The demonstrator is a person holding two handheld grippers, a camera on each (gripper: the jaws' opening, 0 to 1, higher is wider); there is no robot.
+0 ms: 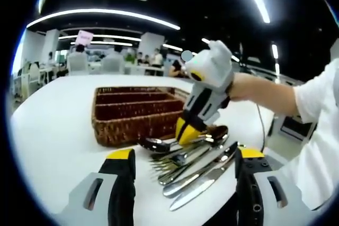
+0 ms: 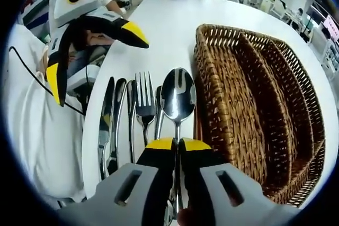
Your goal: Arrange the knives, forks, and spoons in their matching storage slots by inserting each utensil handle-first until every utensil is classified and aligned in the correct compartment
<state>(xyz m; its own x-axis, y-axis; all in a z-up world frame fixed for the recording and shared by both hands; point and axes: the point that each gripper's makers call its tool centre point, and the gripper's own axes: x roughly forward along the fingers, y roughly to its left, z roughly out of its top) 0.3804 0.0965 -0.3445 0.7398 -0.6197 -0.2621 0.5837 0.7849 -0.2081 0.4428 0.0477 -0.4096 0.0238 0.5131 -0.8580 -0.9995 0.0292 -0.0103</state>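
The right gripper jaws clamp a spoon; the wicker tray sits just beside. The left gripper jaws stand apart over the white counter. Ceiling lights cross a dark office.

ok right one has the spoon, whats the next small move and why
Probably lift the spoon and carry it toward the basket. The right hand-held gripper looks shut on its handle, it still lies among the other cutlery, and the basket's slots look empty.
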